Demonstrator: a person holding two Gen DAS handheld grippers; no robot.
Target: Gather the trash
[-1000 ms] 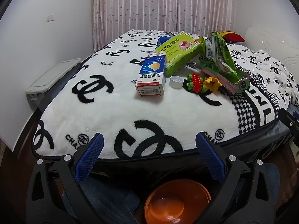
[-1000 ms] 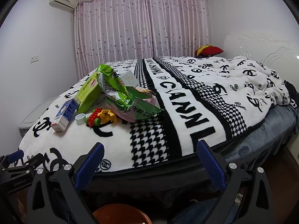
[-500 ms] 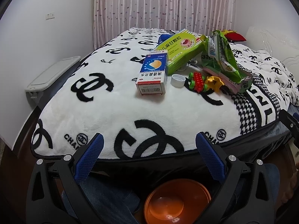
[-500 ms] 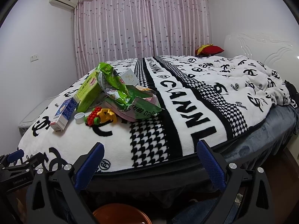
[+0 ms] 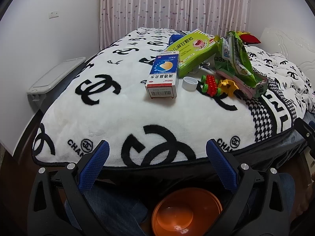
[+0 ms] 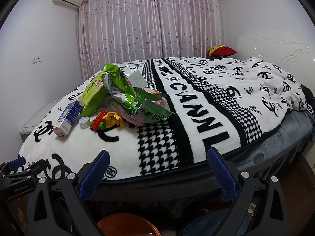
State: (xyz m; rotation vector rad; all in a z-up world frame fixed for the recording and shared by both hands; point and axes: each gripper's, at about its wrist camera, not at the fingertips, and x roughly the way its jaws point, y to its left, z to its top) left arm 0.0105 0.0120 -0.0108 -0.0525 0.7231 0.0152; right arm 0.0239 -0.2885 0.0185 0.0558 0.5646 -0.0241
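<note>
Bed [image 5: 122, 118] under black-and-white blanket, bearing blue box [image 5: 163, 76], green box [image 5: 194, 51], white cap [image 5: 190, 83], toy [image 5: 211, 85], green bags [image 5: 239, 61], red pillow [image 6: 222, 51].

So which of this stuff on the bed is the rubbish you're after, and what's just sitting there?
Likely trash:
blue and white box
green box
green wrappers
white cap
orange basin, probably for collecting

Just lying about:
toy, arguably
red cushion
blanket
grey bin lid
</note>
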